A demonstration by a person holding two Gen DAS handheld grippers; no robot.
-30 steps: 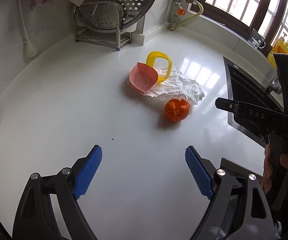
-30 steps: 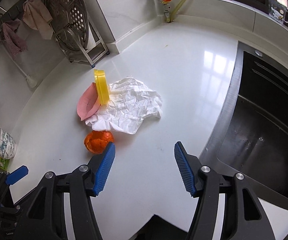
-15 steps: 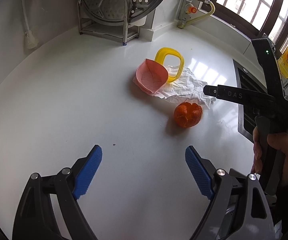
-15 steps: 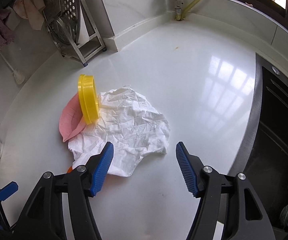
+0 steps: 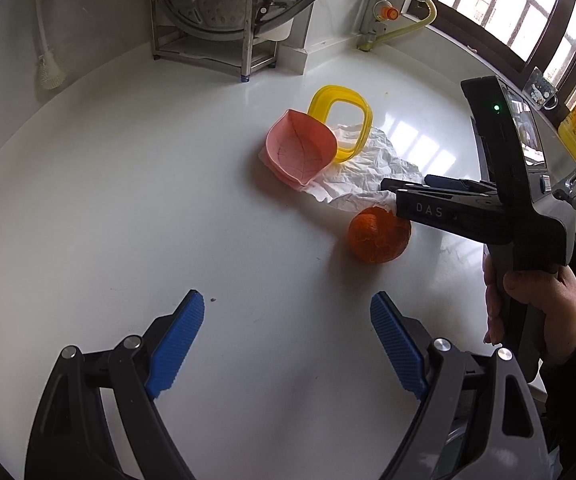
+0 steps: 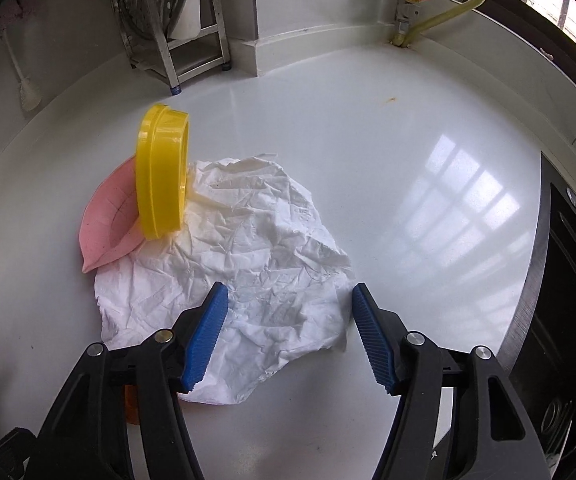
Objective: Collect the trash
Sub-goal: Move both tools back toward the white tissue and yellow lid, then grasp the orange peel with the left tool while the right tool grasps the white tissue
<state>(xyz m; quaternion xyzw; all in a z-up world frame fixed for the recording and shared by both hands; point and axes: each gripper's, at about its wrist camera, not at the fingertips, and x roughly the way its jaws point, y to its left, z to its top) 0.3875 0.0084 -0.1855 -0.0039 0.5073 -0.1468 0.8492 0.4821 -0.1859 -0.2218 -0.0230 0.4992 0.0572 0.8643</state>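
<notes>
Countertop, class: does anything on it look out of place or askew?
Yes. A yellow ring stands on edge, propped against a tipped pink leaf-shaped dish, both on crumpled white paper; orange peel lies beside.

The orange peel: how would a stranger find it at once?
On the white countertop, left of the dark sink, lies a crumpled white paper. At its near edge sits the orange peel, the only round, bright orange thing; the pink leaf dish is paler.

We see a white crumpled tissue (image 6: pixel 239 264), a yellow ring-shaped lid (image 6: pixel 162 172), a pink leaf-veined dish (image 5: pixel 300 150), an orange peel (image 5: pixel 378 236), and blue ribbed pads (image 6: pixel 203 340).
</notes>
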